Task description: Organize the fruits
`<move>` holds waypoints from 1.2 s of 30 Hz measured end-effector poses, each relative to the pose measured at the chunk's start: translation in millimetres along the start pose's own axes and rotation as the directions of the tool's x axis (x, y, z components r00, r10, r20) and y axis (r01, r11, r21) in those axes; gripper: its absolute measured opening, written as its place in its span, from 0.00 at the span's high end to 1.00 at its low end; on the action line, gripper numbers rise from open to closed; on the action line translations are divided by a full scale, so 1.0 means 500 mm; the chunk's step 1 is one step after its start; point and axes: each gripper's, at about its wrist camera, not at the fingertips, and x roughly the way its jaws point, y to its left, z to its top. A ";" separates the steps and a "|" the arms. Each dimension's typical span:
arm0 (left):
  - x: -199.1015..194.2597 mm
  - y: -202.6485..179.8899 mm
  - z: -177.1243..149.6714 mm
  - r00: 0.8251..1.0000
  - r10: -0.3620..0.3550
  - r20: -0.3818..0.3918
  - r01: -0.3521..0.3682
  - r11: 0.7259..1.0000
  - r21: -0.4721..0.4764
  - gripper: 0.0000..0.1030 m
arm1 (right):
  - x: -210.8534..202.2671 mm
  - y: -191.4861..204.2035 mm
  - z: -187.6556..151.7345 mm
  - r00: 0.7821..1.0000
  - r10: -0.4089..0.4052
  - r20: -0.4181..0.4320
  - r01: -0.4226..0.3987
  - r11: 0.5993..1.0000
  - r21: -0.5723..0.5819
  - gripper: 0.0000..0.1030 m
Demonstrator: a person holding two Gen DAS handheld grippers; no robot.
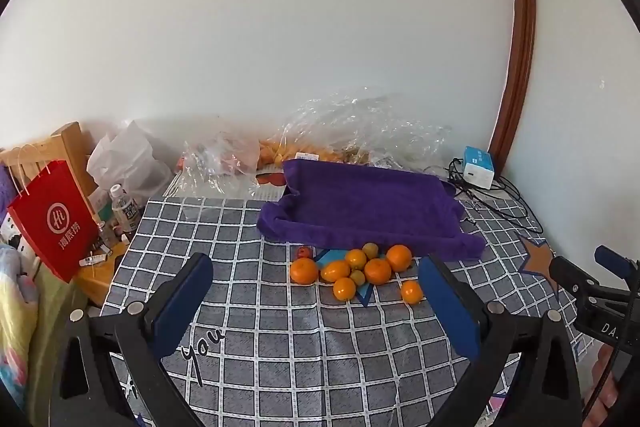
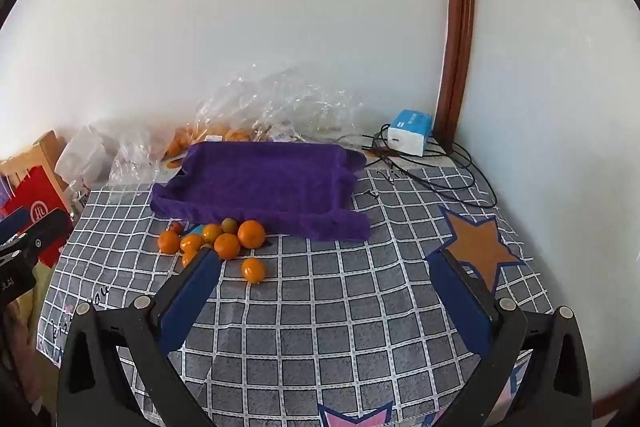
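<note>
The left gripper [image 1: 316,291] hangs above the checked tablecloth [image 1: 280,347] with its jaws wide apart and nothing between them. The right gripper [image 2: 326,287] hangs to its right, jaws equally wide and empty. The oranges [image 1: 352,269] lie in a loose cluster on the cloth, touching the near edge of the purple towel [image 1: 368,207]. 1 orange [image 2: 253,269] sits apart, nearer than the cluster. Clear plastic bags [image 1: 360,127] lie against the far wall.
</note>
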 end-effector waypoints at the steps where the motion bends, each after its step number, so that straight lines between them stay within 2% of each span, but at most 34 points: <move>1: -0.001 -0.001 -0.001 1.000 -0.001 0.001 0.001 1.000 -0.002 0.00 | 0.001 0.000 0.000 1.000 0.000 -0.002 0.000 1.000 -0.003 0.00; 9: 0.005 0.005 -0.001 1.000 -0.005 -0.015 0.005 1.000 0.000 0.00 | 0.008 -0.001 -0.002 1.000 -0.008 -0.002 0.007 1.000 -0.009 0.00; 36: -0.002 0.011 -0.003 1.000 0.005 0.010 -0.005 1.000 -0.007 0.00 | -0.001 0.002 -0.003 1.000 -0.005 0.012 0.005 1.000 0.000 0.00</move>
